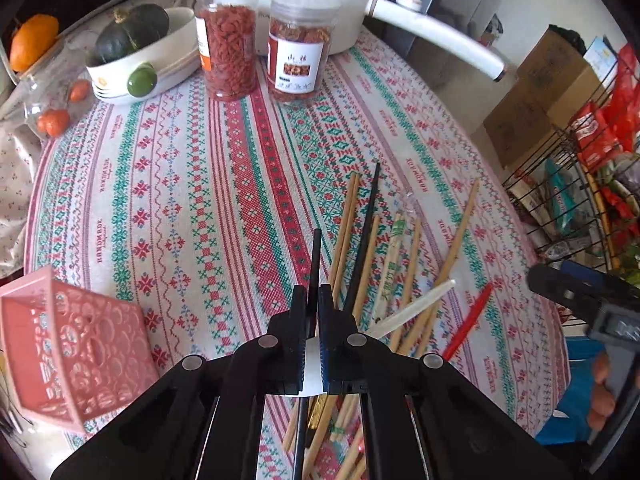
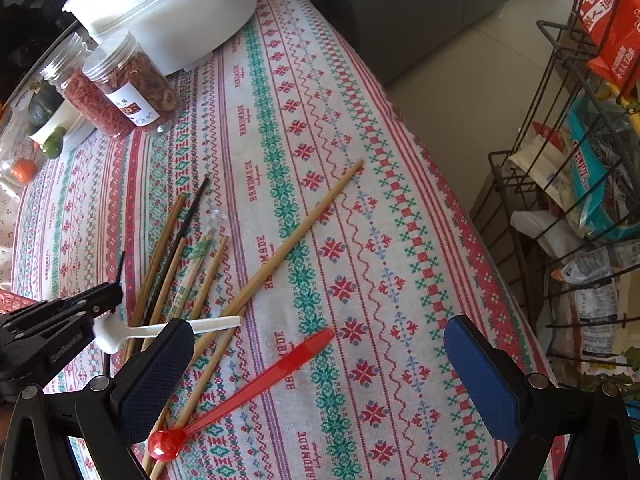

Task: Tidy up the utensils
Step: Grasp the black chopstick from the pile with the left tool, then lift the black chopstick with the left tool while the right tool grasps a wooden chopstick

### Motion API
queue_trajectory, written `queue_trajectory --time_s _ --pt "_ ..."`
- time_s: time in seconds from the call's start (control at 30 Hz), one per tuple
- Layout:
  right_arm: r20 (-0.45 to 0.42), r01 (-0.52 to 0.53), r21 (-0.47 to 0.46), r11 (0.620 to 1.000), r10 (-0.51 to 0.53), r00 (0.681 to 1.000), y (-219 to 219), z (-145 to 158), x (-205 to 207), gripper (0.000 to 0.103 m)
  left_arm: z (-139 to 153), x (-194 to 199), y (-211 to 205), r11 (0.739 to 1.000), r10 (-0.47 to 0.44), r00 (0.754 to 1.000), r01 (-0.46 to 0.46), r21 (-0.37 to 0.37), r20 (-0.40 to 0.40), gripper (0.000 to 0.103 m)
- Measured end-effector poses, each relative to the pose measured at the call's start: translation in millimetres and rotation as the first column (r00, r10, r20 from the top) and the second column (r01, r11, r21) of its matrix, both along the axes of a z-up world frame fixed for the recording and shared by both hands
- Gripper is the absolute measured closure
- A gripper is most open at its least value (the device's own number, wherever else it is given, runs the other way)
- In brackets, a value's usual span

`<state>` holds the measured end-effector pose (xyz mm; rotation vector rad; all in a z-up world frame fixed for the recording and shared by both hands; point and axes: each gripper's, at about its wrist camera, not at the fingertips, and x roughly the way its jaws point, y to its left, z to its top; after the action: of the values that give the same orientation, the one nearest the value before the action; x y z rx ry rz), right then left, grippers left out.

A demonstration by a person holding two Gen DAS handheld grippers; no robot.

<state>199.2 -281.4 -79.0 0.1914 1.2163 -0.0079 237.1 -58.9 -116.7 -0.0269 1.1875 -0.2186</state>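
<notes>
Many chopsticks (image 2: pixel 296 236) on patterned tablecloth (image 2: pixel 400 240), wire rack (image 2: pixel 532 184) beside

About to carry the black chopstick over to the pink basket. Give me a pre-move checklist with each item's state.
1. Left gripper shut on the black chopstick: ok.
2. Chopstick lifted free of the pile: cannot tell, its lower end is hidden behind the gripper.
3. Pink basket in view to the left: ok, though it looks tilted.
4. Tablecloth between gripper and basket free of objects: ok.
5. Right gripper open, holding nothing, above the red spoon: ok.
6. White spoon lies across the wooden chopsticks near the left gripper; may get nudged: cannot tell.
</notes>
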Motion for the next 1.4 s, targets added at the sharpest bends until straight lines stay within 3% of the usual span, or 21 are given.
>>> queue_trajectory --time_s 0.27,0.43,0.63,0.77,0.93,1.0,1.1,1.2,1.3,1.4 --pt "-0.071 0.036 0.025 0.999 -0.034 0.997 -10.0 -26.4 5.9 0.001 75.3 -77.9 41.6 0.997 0.034 0.978 -0.018 -0.079 0.205 0.098" --pt "-0.094 0.045 0.061 0.997 -0.040 0.995 -11.9 -41.7 17.0 0.012 96.3 -107.4 62.0 0.992 0.052 0.967 -0.022 -0.121 0.250 0.098" --pt "-0.077 0.061 0.114 0.992 -0.052 0.996 -0.6 -50.7 38.1 0.025 96.4 -121.9 81.6 0.989 0.070 0.967 -0.035 -0.144 0.246 0.098" --pt "-0.088 0.067 0.050 0.997 -0.062 0.994 14.4 -61.2 51.4 0.040 96.3 -126.3 89.0 0.987 0.080 0.967 -0.042 -0.157 0.244 0.098" --pt "-0.069 0.087 -0.132 0.987 -0.097 0.993 36.2 -66.9 57.4 0.052 95.4 -128.5 94.5 0.985 0.089 0.966 -0.049 -0.164 0.243 0.098" --pt "-0.059 0.103 -0.160 0.982 -0.113 0.992 41.7 -66.7 57.3 0.071 95.3 -130.9 96.6 0.984 0.097 0.965 -0.057 -0.169 0.243 0.098" --pt "-0.055 0.132 -0.115 0.985 -0.139 0.989 40.3 -65.7 57.2 0.089 98.2 -137.2 99.5 0.983 0.102 0.961 -0.059 -0.172 0.257 0.098" --pt "-0.061 0.173 0.028 0.985 -0.171 0.983 27.7 -66.2 55.5 0.094 107.2 -143.9 103.4 0.983 0.104 0.954 -0.055 -0.177 0.282 0.098" --pt "-0.089 0.202 0.188 0.961 -0.188 0.978 13.1 -65.8 51.9 0.096 121.4 -153.2 108.4 0.983 0.119 0.938 -0.065 -0.173 0.325 0.099" --pt "-0.048 0.182 0.236 0.955 -0.175 0.983 7.8 -47.2 44.4 0.096 139.5 -165.0 113.7 0.982 0.133 0.914 -0.069 -0.175 0.384 0.099"
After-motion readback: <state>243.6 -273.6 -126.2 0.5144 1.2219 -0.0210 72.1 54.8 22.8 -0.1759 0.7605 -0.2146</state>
